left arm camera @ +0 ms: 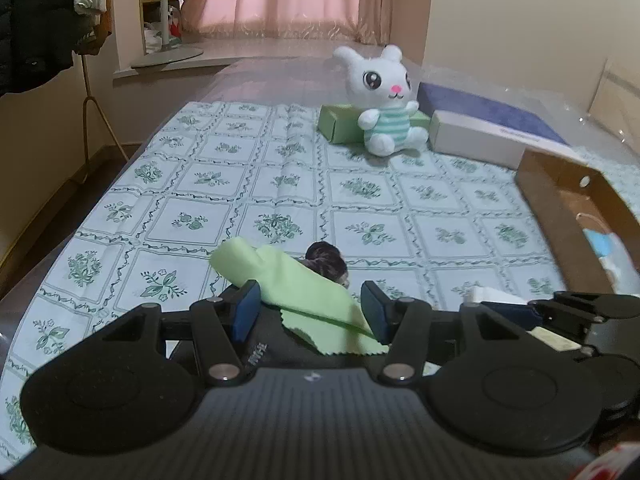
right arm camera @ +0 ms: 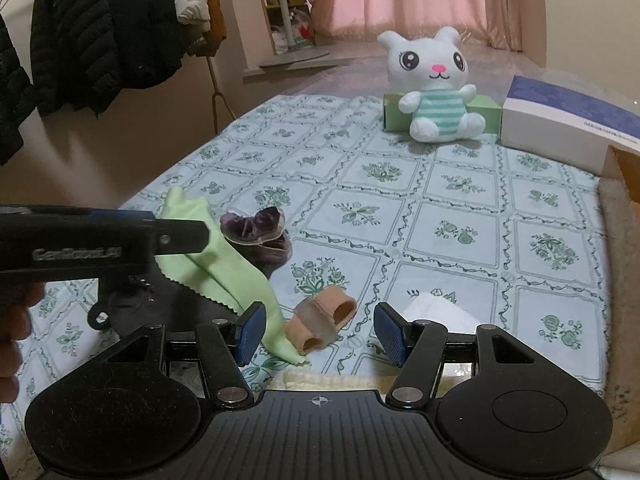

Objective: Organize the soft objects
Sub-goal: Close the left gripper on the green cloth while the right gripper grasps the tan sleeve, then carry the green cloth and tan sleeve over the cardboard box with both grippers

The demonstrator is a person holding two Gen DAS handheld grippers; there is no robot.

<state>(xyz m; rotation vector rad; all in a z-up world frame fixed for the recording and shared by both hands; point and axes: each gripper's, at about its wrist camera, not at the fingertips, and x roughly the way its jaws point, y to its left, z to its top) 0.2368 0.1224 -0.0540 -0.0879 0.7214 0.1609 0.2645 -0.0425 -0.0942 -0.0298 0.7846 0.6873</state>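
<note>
The left claw (left arm camera: 310,312) stands spread at the bottom middle of the left wrist view. A light green cloth (left arm camera: 296,292) lies between its blue pads, but the pads do not press it. Just behind the cloth sits a dark purple scrunchie (left arm camera: 326,262).

The right claw (right arm camera: 320,334) is also spread and holds nothing. Between its pads, on the desk (right arm camera: 460,216) with the floral cover, lies a beige band (right arm camera: 324,322). A white folded cloth (right arm camera: 436,310) lies at the lower right. A white plush bunny (right arm camera: 438,92) sits at the upper right, leaning against a green box (right arm camera: 486,114).
</note>
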